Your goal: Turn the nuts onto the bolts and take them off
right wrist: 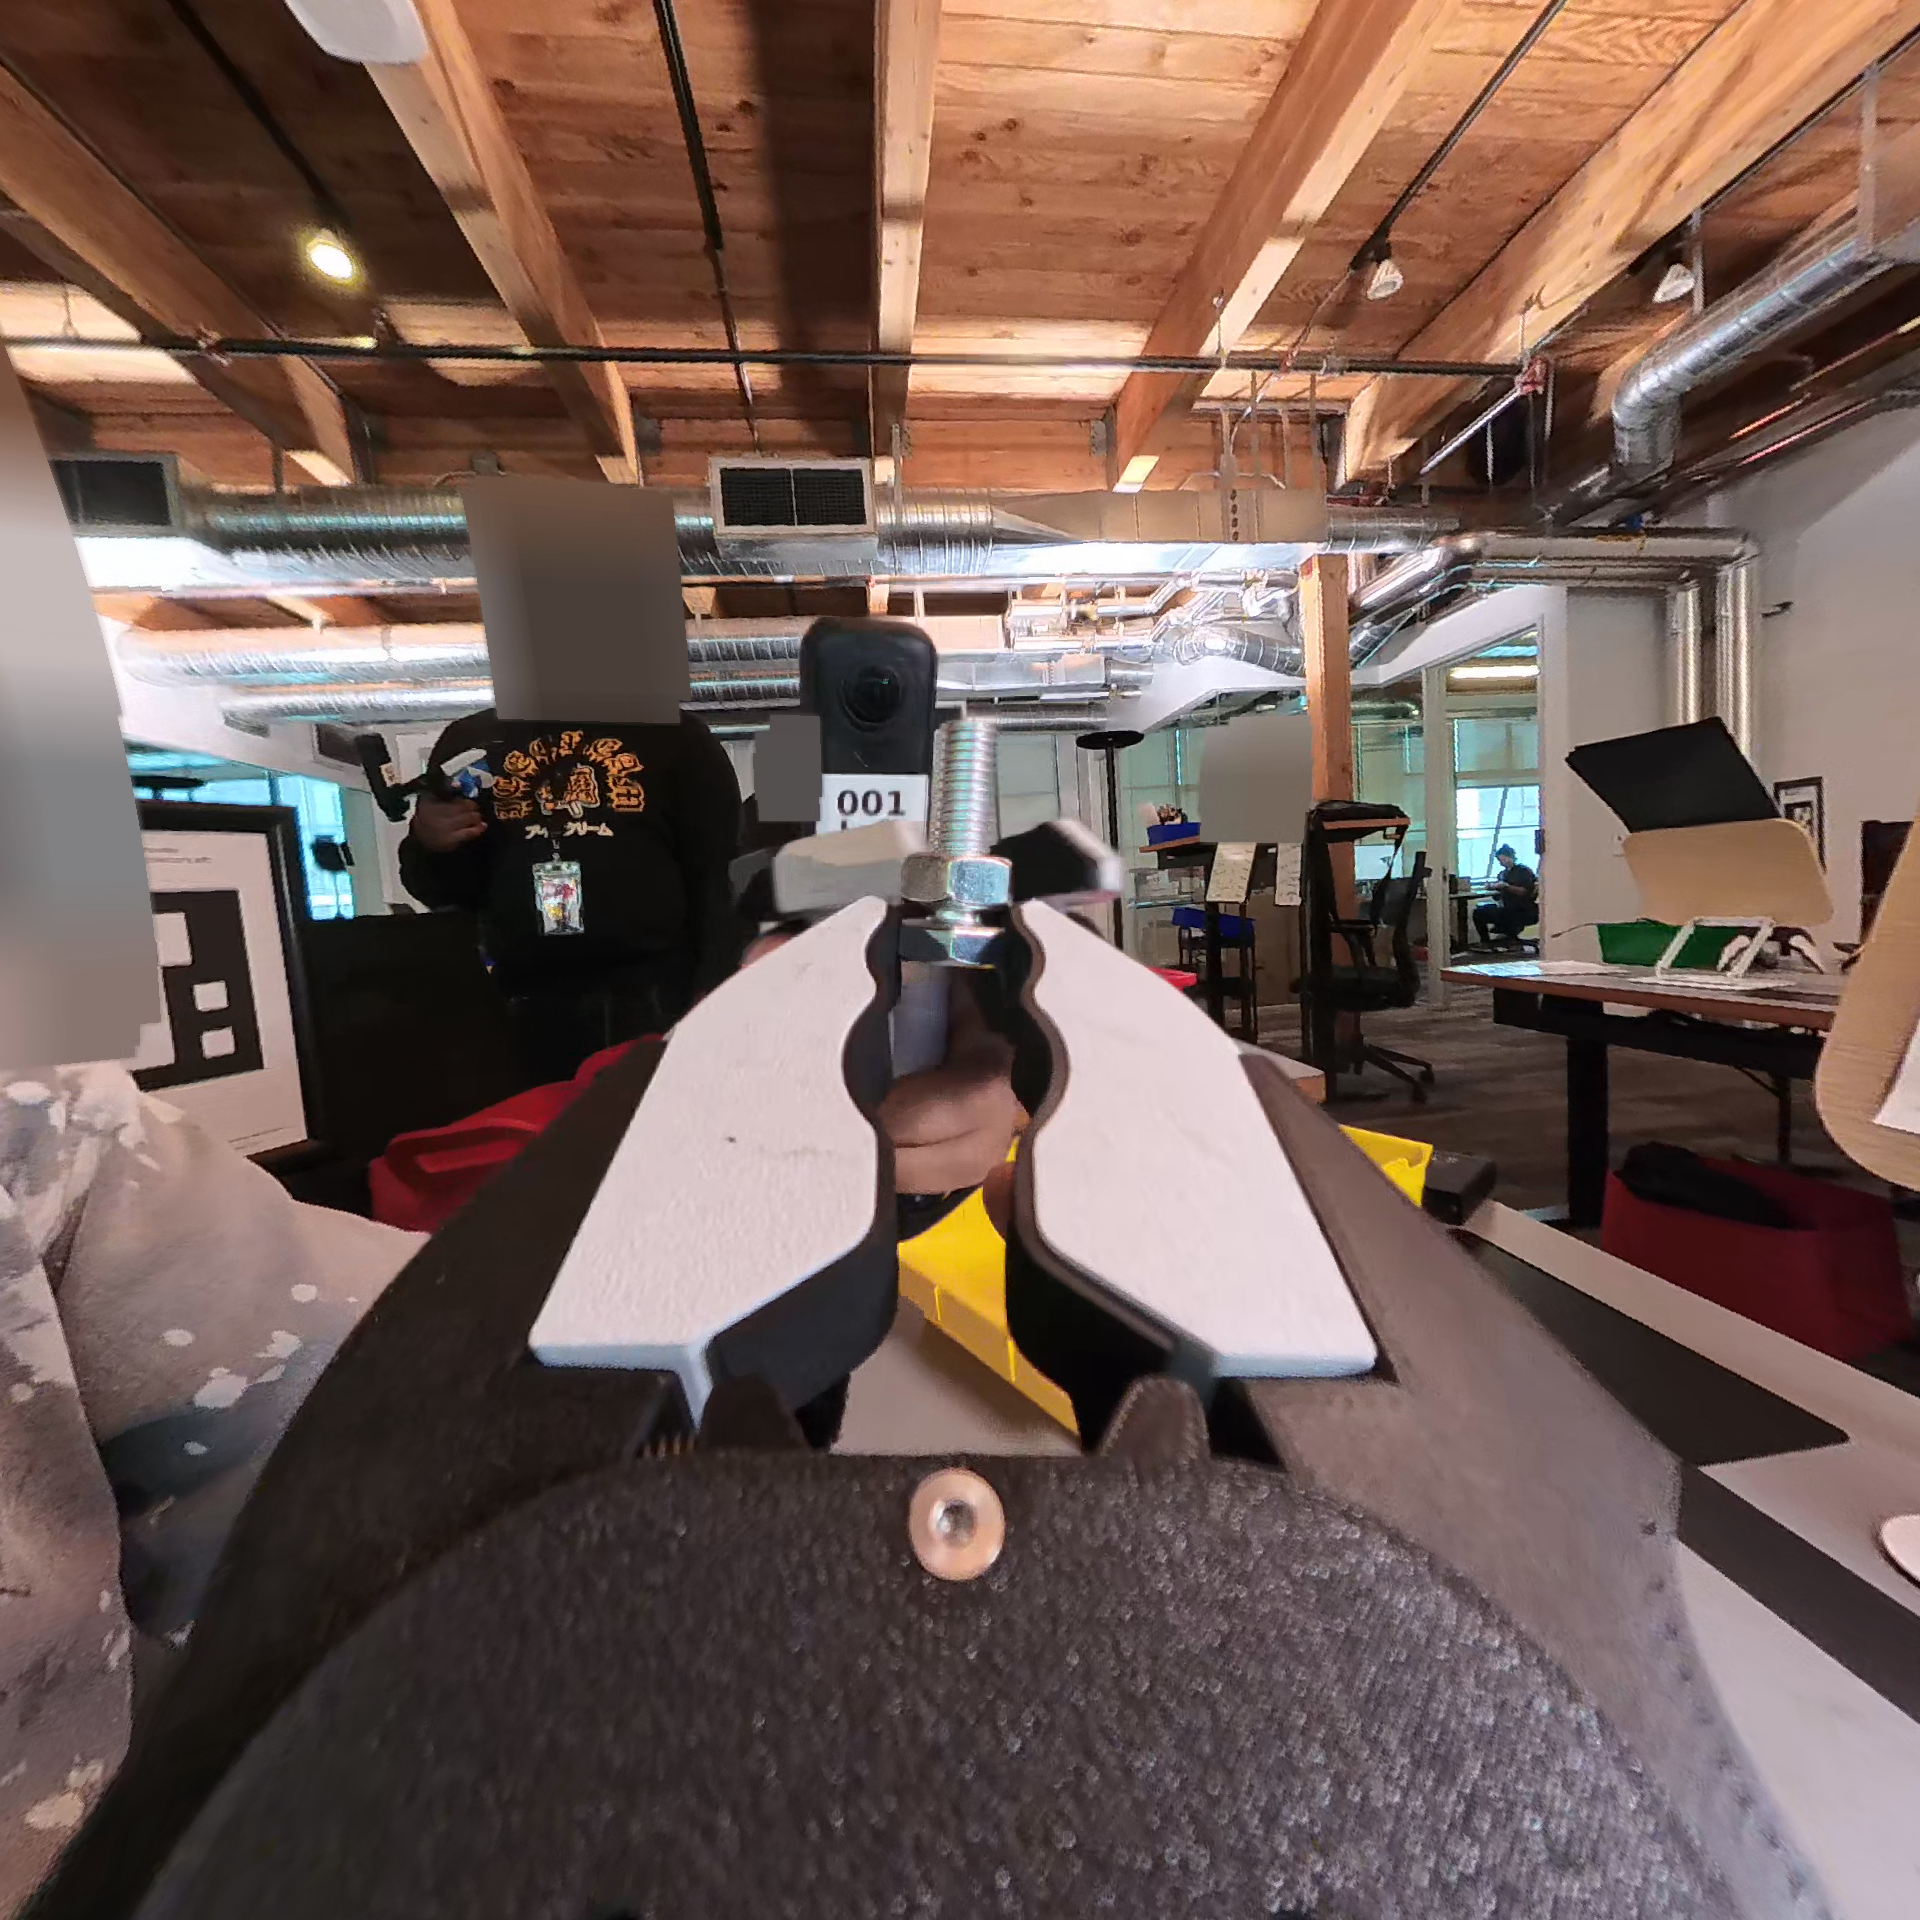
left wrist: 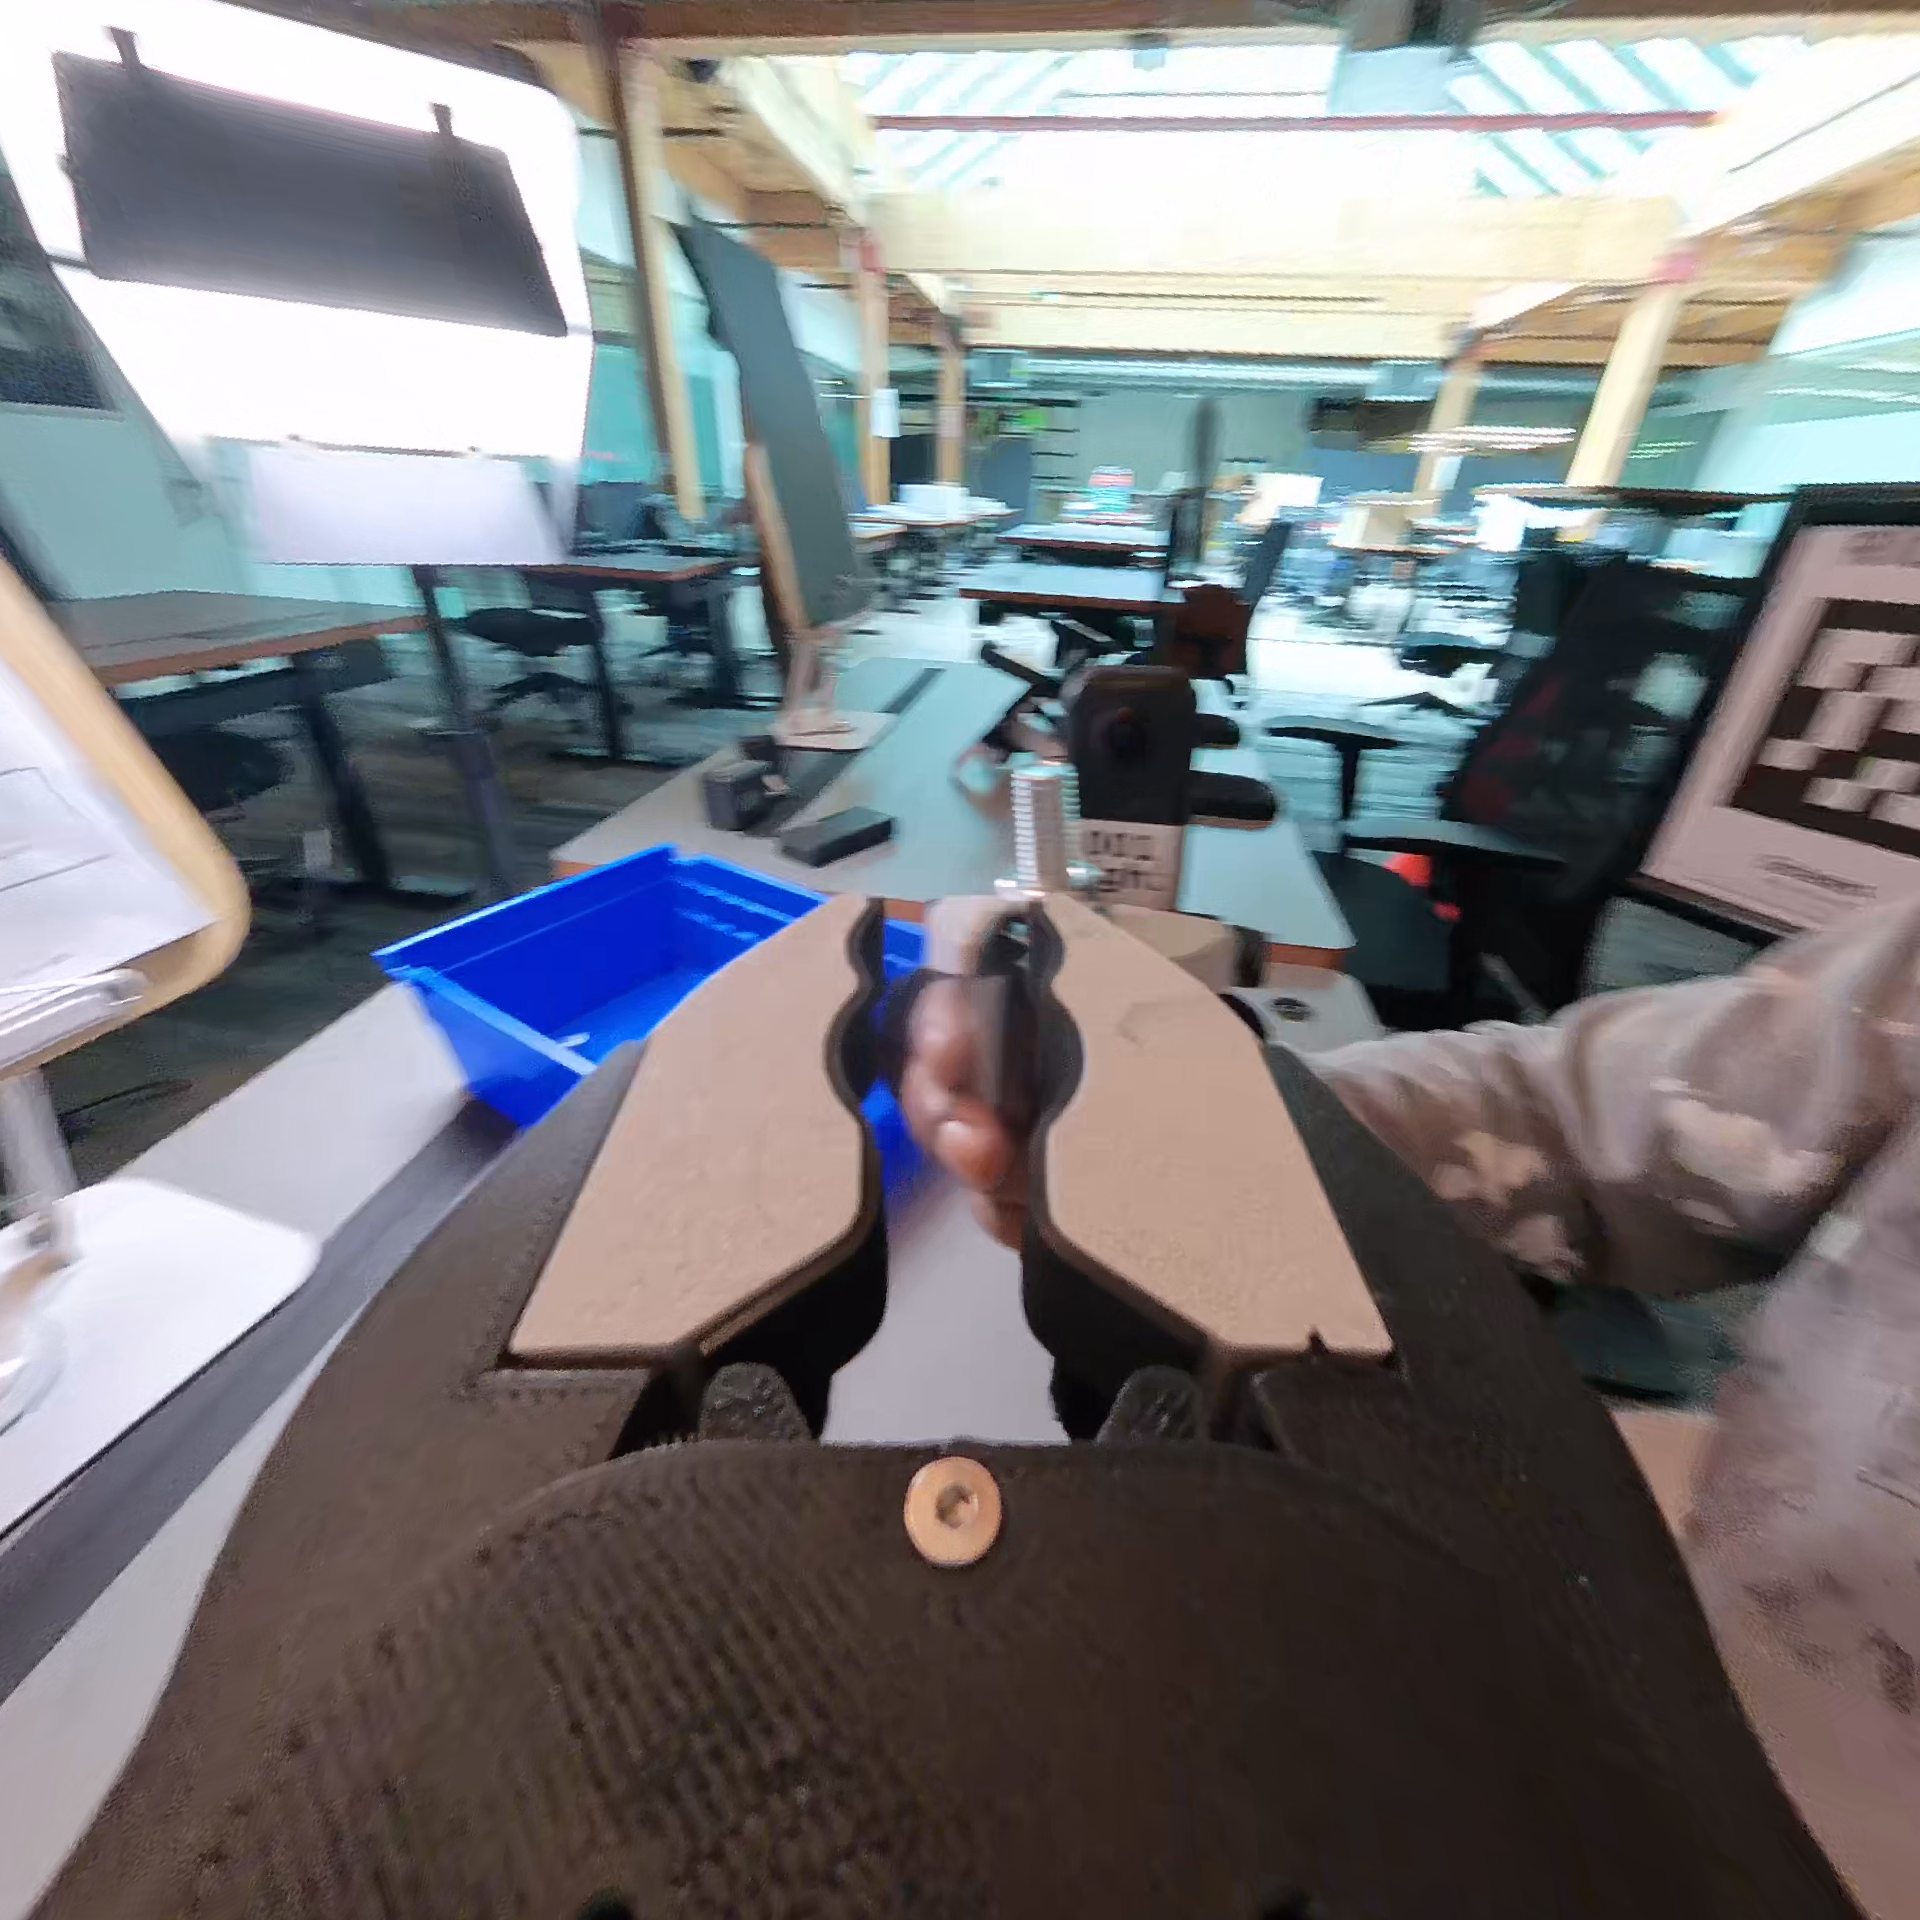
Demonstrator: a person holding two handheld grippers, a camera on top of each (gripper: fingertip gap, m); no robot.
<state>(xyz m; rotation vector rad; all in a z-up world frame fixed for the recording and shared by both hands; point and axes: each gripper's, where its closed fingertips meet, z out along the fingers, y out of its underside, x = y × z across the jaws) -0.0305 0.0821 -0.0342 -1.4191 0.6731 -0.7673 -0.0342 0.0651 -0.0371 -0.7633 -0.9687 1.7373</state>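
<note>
A silver bolt [right wrist: 962, 774] stands upright with its threaded shaft pointing up. My right gripper [right wrist: 956, 935] is shut on its hex head. A silver nut [right wrist: 956, 881] sits low on the thread, just above the head. My left gripper [right wrist: 948, 864] reaches in from the far side, its fingers closed on both sides of the nut. In the blurred left wrist view, my left gripper [left wrist: 961, 920] is tilted. The bolt [left wrist: 1039, 816] rises just past its right fingertip, in front of the right gripper's black camera [left wrist: 1127, 748].
A blue bin [left wrist: 623, 956] stands on the grey table [left wrist: 312, 1143] to the left, a yellow bin [right wrist: 977, 1278] below the right gripper. A person [right wrist: 571, 831] stands behind. A red bag [right wrist: 468, 1153], a marker board [left wrist: 1818, 727] and a sleeve [left wrist: 1610, 1122] are close by. Left and right tips are no more than a few centimetres apart.
</note>
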